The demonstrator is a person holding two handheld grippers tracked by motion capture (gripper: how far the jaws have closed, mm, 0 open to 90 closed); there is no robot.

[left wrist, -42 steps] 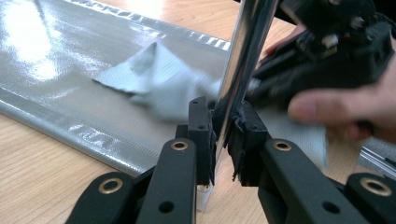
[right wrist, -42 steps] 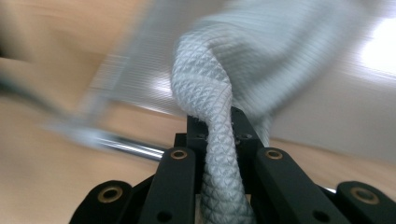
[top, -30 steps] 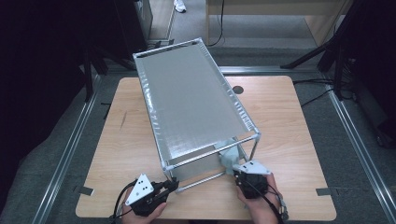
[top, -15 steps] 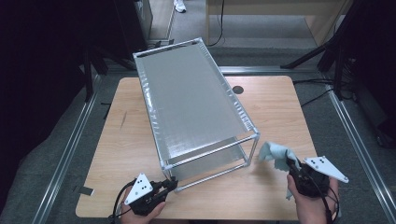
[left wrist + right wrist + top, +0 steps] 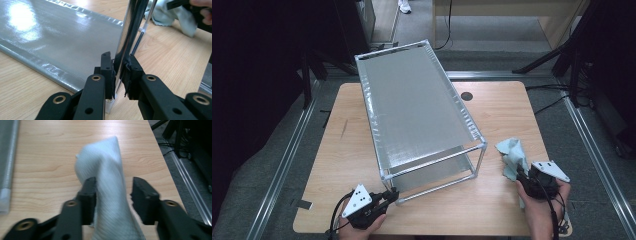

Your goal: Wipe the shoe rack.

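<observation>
Left claw (image 5: 119,75) clamps the rack's (image 5: 412,100) near corner post (image 5: 127,37) – keep that grip steady. Right claw (image 5: 113,195) has just been opening; the pale blue cloth (image 5: 512,156) lies between its jaws, right pad clear of it. Let go fully & lift straight off so nothing snags. Wooden bench (image 5: 507,110), dark room w/ floor rails.

Overhead light glares on the grey shelf sheet (image 5: 50,32); the pale cloth (image 5: 107,182) is blurred, surroundings dark.
</observation>
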